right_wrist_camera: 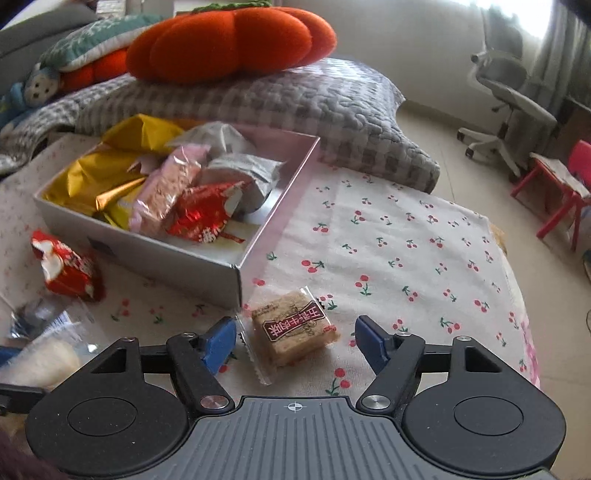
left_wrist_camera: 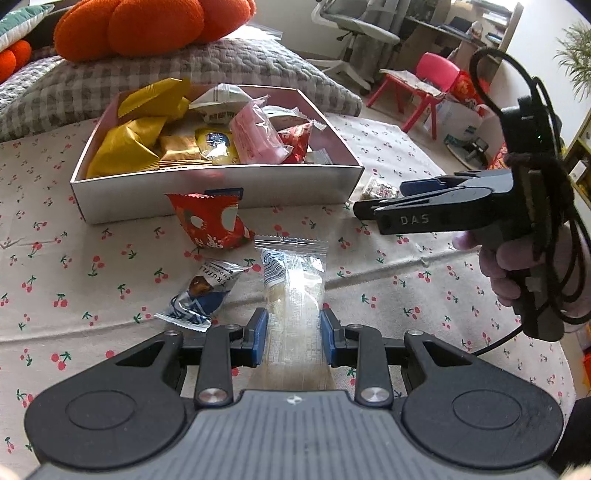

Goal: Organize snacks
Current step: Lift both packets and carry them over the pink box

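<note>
The box point(left_wrist_camera: 221, 184), a shallow white cardboard rectangle with an open top, sits on the cherry-print cloth point(left_wrist_camera: 92, 266) toward its far edge, just in front of a quilted grey checked cushion point(left_wrist_camera: 184, 70) that carries an orange plush pumpkin point(left_wrist_camera: 147, 26). The box is heaped with crinkled foil and film packets, yellow on its left side, pink and red toward its right. The cloth between the box's near wall and its near edge holds the loose snacks; to the right of the box the cloth lies bare out to its right edge, where the floor begins.

The left gripper point(left_wrist_camera: 293, 332) pinches a long clear-film packet point(left_wrist_camera: 293, 288) between its blue pads. The packet's long axis runs along the fingers, its crimped end pointing toward the box's near wall. Just left of it lies a twisted blue-and-silver truffle point(left_wrist_camera: 201, 295), and beyond that a puffy red packet point(left_wrist_camera: 212, 221) leans against the near wall.

The right gripper point(right_wrist_camera: 295, 339) has its jaws spread, with neither pad touching anything. Between them a square brown bar point(right_wrist_camera: 295, 332) in clear film rests flat on the cloth just off the box's near right corner, its red label running diagonally. The right hand point(left_wrist_camera: 517, 266) grips the handle, wrapped in black cable.
</note>
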{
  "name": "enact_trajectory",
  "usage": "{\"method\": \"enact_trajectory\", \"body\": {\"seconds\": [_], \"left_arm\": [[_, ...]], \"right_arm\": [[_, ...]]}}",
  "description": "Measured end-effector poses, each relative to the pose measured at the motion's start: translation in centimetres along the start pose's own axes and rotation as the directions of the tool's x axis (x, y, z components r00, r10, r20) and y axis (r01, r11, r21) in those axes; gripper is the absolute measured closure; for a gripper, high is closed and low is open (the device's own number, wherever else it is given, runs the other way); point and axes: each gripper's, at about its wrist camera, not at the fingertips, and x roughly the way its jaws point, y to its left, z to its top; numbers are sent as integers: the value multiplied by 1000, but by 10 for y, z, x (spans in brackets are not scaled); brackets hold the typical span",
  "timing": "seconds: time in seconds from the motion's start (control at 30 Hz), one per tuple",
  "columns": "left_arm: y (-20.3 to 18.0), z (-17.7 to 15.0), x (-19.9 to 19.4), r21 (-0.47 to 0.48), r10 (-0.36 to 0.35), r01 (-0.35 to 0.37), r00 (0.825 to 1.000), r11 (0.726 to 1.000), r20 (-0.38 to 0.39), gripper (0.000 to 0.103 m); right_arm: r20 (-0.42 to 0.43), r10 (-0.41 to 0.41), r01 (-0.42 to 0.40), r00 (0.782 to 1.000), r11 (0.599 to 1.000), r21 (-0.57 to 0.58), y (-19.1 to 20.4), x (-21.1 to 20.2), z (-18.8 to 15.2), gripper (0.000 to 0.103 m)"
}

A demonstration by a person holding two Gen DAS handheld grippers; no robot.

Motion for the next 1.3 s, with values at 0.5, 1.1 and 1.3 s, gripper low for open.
{"method": "enact_trajectory", "body": {"seconds": [0.5, 1.1, 1.3], "left_arm": [[4, 12, -18, -11, 4, -3, 998, 1000, 66, 76], [21, 63, -33, -76, 85, -71, 978, 995, 193, 76], [37, 89, -10, -106, 137, -121, 977, 987, 161, 76]], "right_arm": [[13, 51, -52, 999, 997, 61, -16, -25, -11, 58], [127, 152, -167, 980, 979, 119, 4, -53, 29, 58], [120, 146, -165, 982, 972, 167, 7, -37, 40, 58]]}}
